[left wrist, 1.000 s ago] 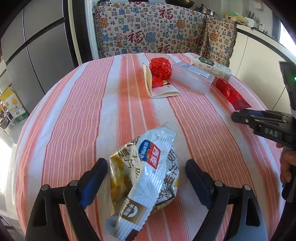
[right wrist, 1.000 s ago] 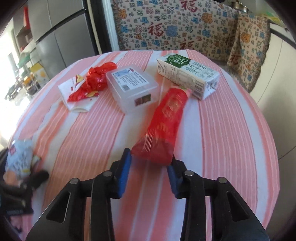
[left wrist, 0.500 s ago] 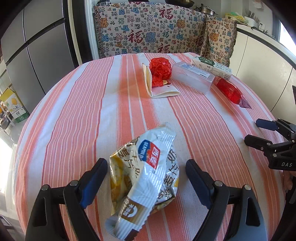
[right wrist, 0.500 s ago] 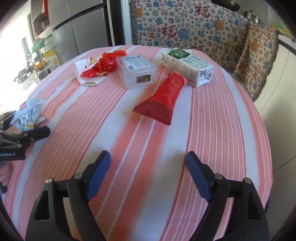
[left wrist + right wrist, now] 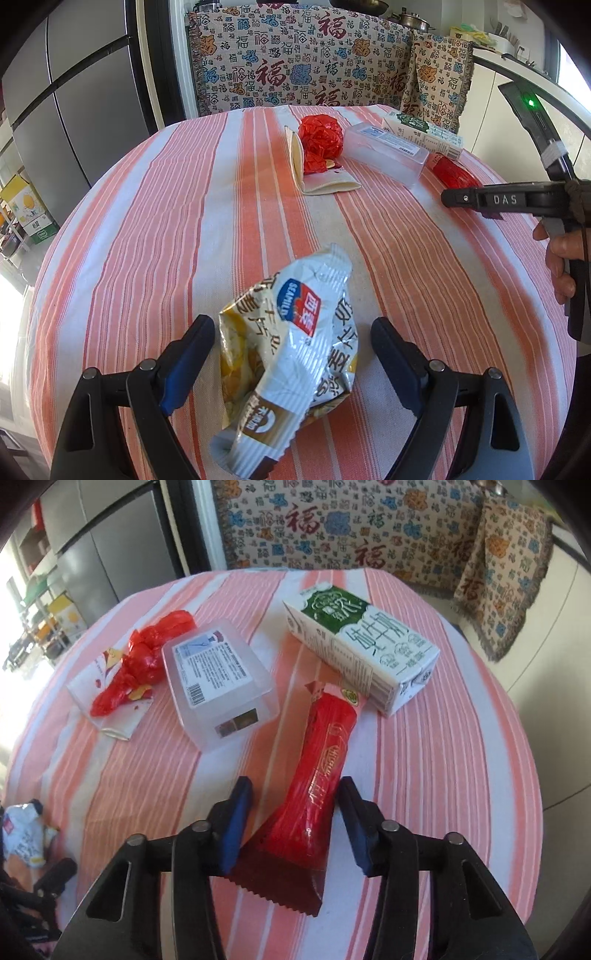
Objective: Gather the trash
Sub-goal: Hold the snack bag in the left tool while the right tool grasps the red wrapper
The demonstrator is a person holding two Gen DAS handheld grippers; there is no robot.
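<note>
Crinkled foil wrapper, glossy red sachet

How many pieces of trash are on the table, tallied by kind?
Wrappers or bags: 3: silver snack bag, long red wrapper, crumpled red plastic
Cartons: 1: milk carton
Clear plastic boxes: 1: plastic box
Paper sleeves: 1: white paper sleeve
Total: 6

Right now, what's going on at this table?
A person is clearing trash off a striped table with two handheld grippers. The right gripper is closing around a red wrapper, not yet pinching it. The left gripper stands open around a crumpled snack bag.
</note>
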